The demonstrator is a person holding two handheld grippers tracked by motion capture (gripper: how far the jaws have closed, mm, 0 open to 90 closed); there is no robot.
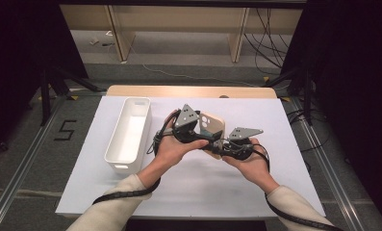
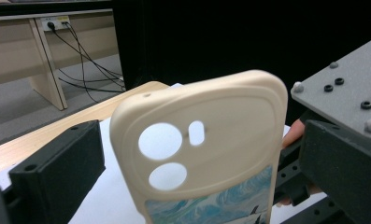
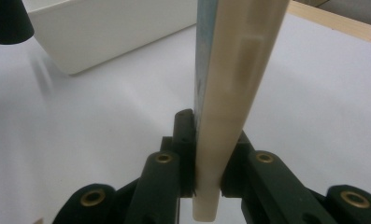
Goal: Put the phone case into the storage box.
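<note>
Beige phone case (image 3: 230,93) upright, clamped edge-on by right gripper (image 3: 206,186); left gripper (image 1: 191,132) jaws wide, flanking case.

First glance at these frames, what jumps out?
A cream phone case with camera cutouts, held upright above mid-table, edge clamped in the right hand-held gripper. The left hand-held gripper sits beside it with jaws wide open, not pressing it. A long white bin lies at the left of the white table.
</note>
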